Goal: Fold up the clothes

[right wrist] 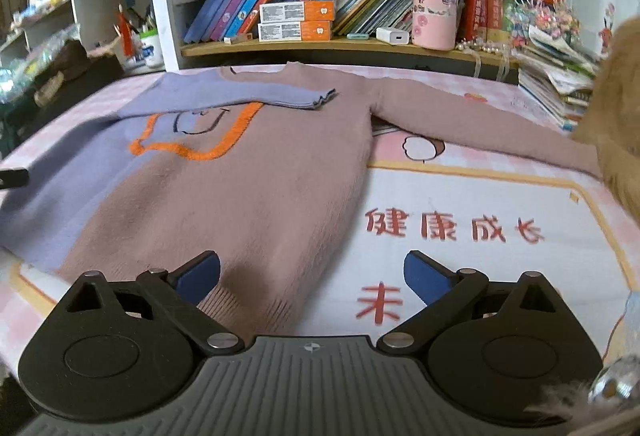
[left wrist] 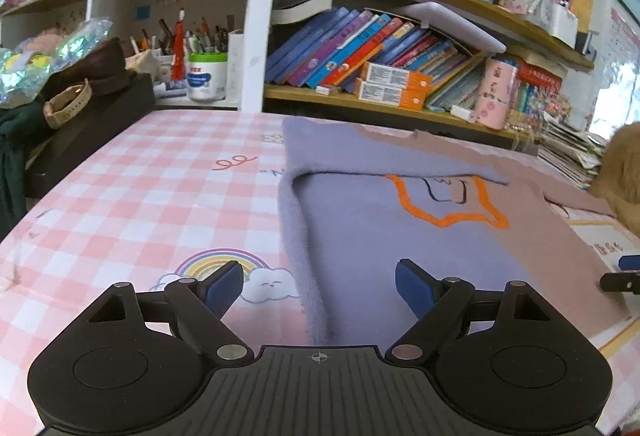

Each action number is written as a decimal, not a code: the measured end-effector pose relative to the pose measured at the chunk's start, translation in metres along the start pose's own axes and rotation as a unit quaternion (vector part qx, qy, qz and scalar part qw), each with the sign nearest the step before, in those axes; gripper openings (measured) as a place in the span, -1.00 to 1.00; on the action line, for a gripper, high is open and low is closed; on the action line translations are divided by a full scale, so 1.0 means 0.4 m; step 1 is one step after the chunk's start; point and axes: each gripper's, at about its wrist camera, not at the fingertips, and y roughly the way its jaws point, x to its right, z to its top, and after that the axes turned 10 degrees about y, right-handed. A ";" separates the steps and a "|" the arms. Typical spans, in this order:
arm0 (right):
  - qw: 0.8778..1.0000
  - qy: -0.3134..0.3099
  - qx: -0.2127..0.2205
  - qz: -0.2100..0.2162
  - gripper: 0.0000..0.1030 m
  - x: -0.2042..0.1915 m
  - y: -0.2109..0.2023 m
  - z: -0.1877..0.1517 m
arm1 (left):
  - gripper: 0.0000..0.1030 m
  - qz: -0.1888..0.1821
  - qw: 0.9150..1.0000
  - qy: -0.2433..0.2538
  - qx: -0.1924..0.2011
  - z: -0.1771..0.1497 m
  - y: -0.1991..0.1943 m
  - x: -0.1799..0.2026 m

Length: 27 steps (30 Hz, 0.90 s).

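A knit sweater [right wrist: 248,180], half lilac and half dusty pink with an orange outline on the chest, lies flat on the table. Its lilac sleeve [right wrist: 240,92] is folded across the chest; the pink sleeve [right wrist: 480,128] stretches out to the right. My left gripper [left wrist: 320,284] hangs open over the folded lilac side edge [left wrist: 296,236] of the sweater [left wrist: 400,236], holding nothing. My right gripper [right wrist: 312,272] is open just above the pink hem, also holding nothing. The right gripper's tip [left wrist: 620,276] shows at the left wrist view's right edge.
A pink checked tablecloth [left wrist: 140,204] with a rainbow print covers the table. Bookshelves [right wrist: 320,44] packed with books run along the back. A black box [left wrist: 88,132] with a watch sits at far left. Stacked papers [right wrist: 560,76] and something furry orange [right wrist: 616,108] are at right.
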 end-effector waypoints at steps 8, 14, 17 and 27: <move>0.999 0.021 0.001 0.026 0.39 0.019 -0.014 -0.013 | 0.30 0.000 1.000 -0.010 -0.024 -0.017 0.025 -0.008; 1.000 0.006 0.004 0.026 -0.40 0.007 -0.013 -0.016 | -0.62 -0.007 0.999 -0.026 -0.024 -0.022 0.027 -0.036; 0.999 0.004 0.004 0.039 -0.60 0.001 -0.011 -0.019 | -0.88 -0.025 0.999 -0.036 -0.019 -0.029 0.028 -0.047; 0.998 -0.032 0.000 0.058 -0.73 -0.069 0.012 -0.018 | -0.90 -0.005 0.999 -0.041 0.003 -0.026 -0.011 -0.097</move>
